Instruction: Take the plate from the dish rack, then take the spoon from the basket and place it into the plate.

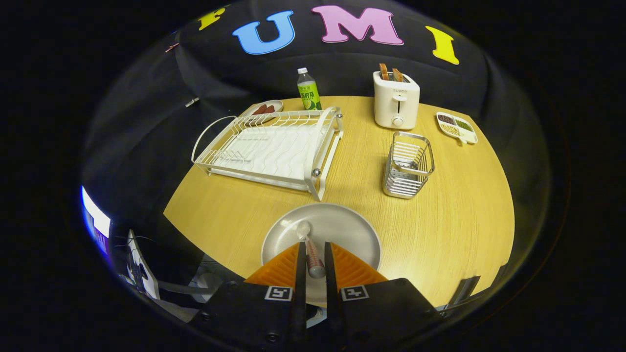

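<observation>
My tool (313, 256) gripped the spoon (310, 249) by its handle, bowl resting over the plate (352, 230) on the table (440, 220). Releasing too high, I judged, could bounce the spoon off the rim toward the rack (274, 146).

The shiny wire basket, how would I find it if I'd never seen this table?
Start at the round wooden table and find the white toaster at its far side. Just nearer stands the silver wire basket, tall and boxy. Unlike the flat white dish rack beside it, it is narrow, upright and metallic.
</observation>
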